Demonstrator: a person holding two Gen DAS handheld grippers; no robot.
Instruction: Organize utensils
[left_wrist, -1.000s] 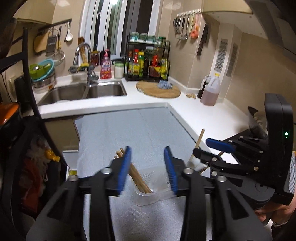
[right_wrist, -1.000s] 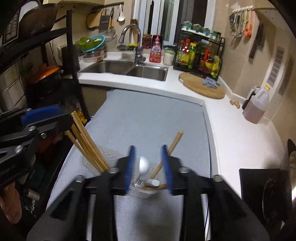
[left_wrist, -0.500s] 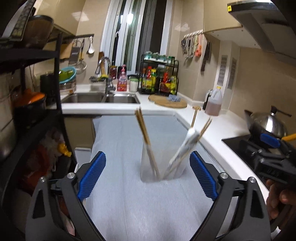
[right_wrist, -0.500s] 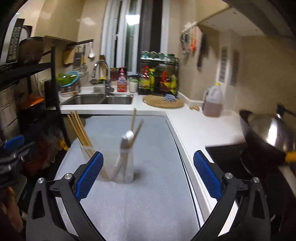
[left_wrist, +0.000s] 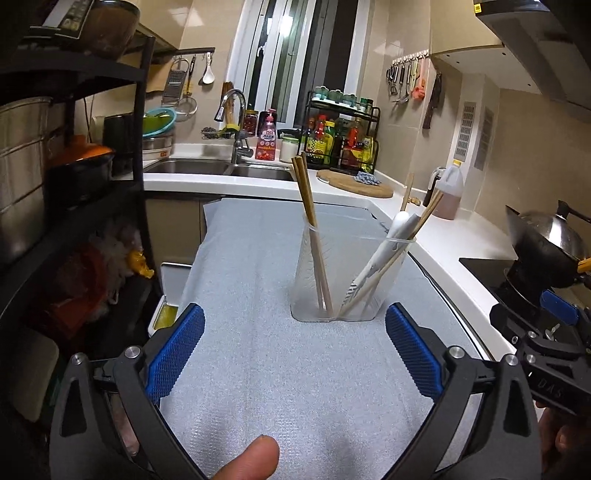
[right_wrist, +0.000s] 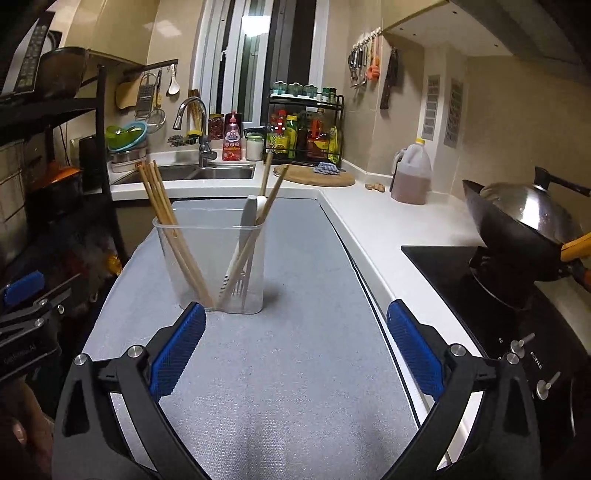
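A clear plastic holder (left_wrist: 352, 275) stands upright on the grey mat (left_wrist: 280, 376) that covers the table (right_wrist: 380, 218). It has two compartments side by side. In the left wrist view the left compartment holds a bundle of wooden chopsticks (left_wrist: 314, 236) leaning toward the left, tips up above the rim. The right compartment holds a white-handled utensil (left_wrist: 384, 251) and two thin wooden sticks (left_wrist: 413, 232), all leaning toward the right; fork tines show low in that compartment in the right wrist view.

Nearer the camera than the holder, the left gripper (left_wrist: 293, 350) has its blue-padded fingers (left_wrist: 175, 349) spread wide, having just opened, with only bare mat between them; the holder is well apart from them. A fingertip of the person shows at the lower edge of that view. To the right of the holder, the right gripper (right_wrist: 295, 349) also has its fingers (right_wrist: 413, 352) spread wide after just opening, nothing between them, its left finger near the holder's base but not touching.

Beyond the holder lie the sink (left_wrist: 218, 168) with its tap and a round wooden board (left_wrist: 356, 184) on the table. To the holder's right a wok (right_wrist: 524, 225) sits on the black stove (right_wrist: 491, 306), and a jug of brown liquid (right_wrist: 410, 177) stands by the wall. To its left stands a dark shelf rack (left_wrist: 110, 184).
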